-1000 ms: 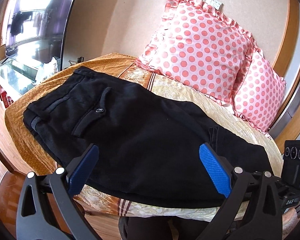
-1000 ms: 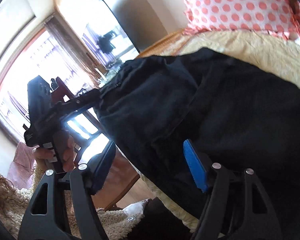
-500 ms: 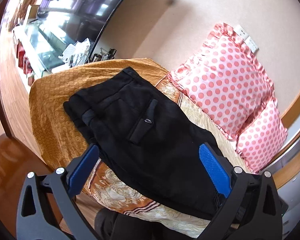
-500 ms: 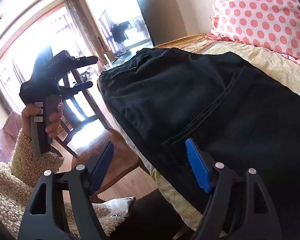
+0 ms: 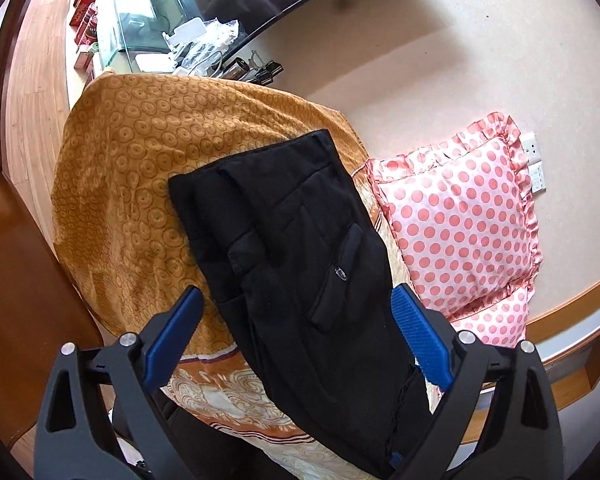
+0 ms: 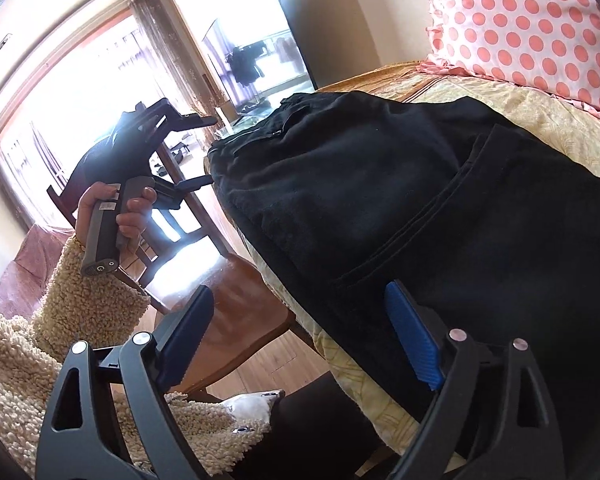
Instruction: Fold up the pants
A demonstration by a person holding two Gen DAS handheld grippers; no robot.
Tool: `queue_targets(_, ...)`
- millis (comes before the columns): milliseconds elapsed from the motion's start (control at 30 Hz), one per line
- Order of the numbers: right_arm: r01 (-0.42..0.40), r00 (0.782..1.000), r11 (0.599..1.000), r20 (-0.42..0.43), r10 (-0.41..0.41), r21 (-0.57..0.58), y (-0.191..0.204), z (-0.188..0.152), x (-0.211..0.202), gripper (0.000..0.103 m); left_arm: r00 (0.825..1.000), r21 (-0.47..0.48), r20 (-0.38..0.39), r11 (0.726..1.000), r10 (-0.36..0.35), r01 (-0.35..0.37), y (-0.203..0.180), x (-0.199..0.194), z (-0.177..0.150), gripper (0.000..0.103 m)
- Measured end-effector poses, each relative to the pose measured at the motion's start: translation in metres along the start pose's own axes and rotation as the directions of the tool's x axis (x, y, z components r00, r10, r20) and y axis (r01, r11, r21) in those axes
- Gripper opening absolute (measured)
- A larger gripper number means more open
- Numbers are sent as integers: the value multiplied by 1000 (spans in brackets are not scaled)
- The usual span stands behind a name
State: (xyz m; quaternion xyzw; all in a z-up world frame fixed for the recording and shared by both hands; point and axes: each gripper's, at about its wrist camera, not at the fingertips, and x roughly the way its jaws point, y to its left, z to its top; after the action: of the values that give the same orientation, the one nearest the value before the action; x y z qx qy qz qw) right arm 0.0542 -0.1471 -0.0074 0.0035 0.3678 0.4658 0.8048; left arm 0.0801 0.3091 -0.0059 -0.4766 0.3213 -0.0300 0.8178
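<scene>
Pants lie folded on bed. Left gripper jaws wide (just narrowing slightly), empty; right gripper jaws just opening wide, empty.

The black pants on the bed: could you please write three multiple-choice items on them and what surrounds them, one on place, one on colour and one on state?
1. Where do the black pants lie?
A. On the patterned bed cover
B. On the wooden floor
C. Over a chair back

2. What colour are the dots on the pillow beside the pants?
A. Green
B. Coral pink
C. Black

3. How does the left claw stand?
A. Shut on the waistband
B. Shut on nothing
C. Open, holding nothing

Answers:
1 A: the pants rest flat on the orange and cream bed cover.
2 B: the pillow is pale pink with coral-pink dots.
3 C: its blue pads stand wide apart, with the pants seen between them but not pressed.
</scene>
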Motion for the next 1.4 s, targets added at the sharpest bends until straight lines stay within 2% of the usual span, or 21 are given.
queue_targets(167, -8, 1000, 1000, 2, 8, 0, 0, -1, 0, 91, 1000, -35, -13, 999, -23, 22, 2, 0, -1, 94)
queue_targets(267, -10, 1000, 1000, 3, 10, -1, 0, -1, 0, 92, 995, -69, -45, 994, -87, 84, 3, 2, -2, 94)
queue_targets(367, -13, 1000, 1000, 5, 13, 0, 0, -1, 0, 94, 993, -93, -54, 991, -106, 100, 3, 6, 0, 94)
queue_targets(567, -20, 1000, 1000, 12, 20, 1, -1, -1, 0, 94, 974, -203, -27, 955, -225, 215, 10, 10, 0, 92)
queue_targets(600, -22, 1000, 1000, 12, 22, 1, -1, -2, -1, 94, 974, -225, -23, 950, -227, 216, 13, 11, 0, 89)
queue_targets(667, -22, 1000, 1000, 13, 22, 0, -1, -2, -1, 94, 978, -256, -22, 947, -208, 196, 21, 12, -1, 71)
queue_targets(700, -23, 1000, 1000, 14, 23, -1, 0, -2, -1, 94, 979, -264, -13, 945, -205, 195, 23, 11, -2, 68)
queue_targets(767, -24, 1000, 1000, 15, 24, -2, 0, -2, -1, 94, 982, -270, -18, 947, -186, 174, 25, 12, -3, 52)
queue_targets(800, -24, 1000, 1000, 15, 24, -2, 0, -2, -1, 94, 985, -274, -19, 948, -171, 159, 25, 13, -4, 49)
queue_targets(833, -24, 1000, 1000, 14, 24, -2, 1, -2, -1, 95, 989, -268, -25, 954, -149, 137, 25, 15, -4, 39)
queue_targets(867, -24, 1000, 1000, 14, 24, -2, 1, -2, -1, 95, 991, -260, -28, 959, -128, 116, 24, 16, -5, 25)
queue_targets(900, -24, 1000, 1000, 14, 24, -2, 1, -2, -1, 95, 994, -242, -28, 965, -108, 98, 22, 17, -5, 22)
queue_targets(1000, -23, 1000, 1000, 14, 23, 2, 1, -1, -1, 95, 998, -176, -11, 982, -68, 65, 12, 15, -7, 17)
queue_targets(1133, -34, 999, 999, 20, 33, 23, -2, -2, -4, 95, 998, 28, 56, 999, -24, 23, -29, 6, -11, 12)
queue_targets(1200, -39, 999, 999, 30, 38, 35, -4, -2, -7, 95, 996, 145, 83, 989, -38, 26, -59, 2, -16, 11)
queue_targets(1267, -41, 998, 998, 47, 38, 51, -6, -4, -14, 95, 995, 223, 80, 974, -66, 47, -85, 1, -21, 10)
queue_targets(1400, -25, 996, 997, 83, 18, 75, -12, -8, -30, 95, 991, 309, 45, 945, -126, 106, -124, 8, -33, 10)
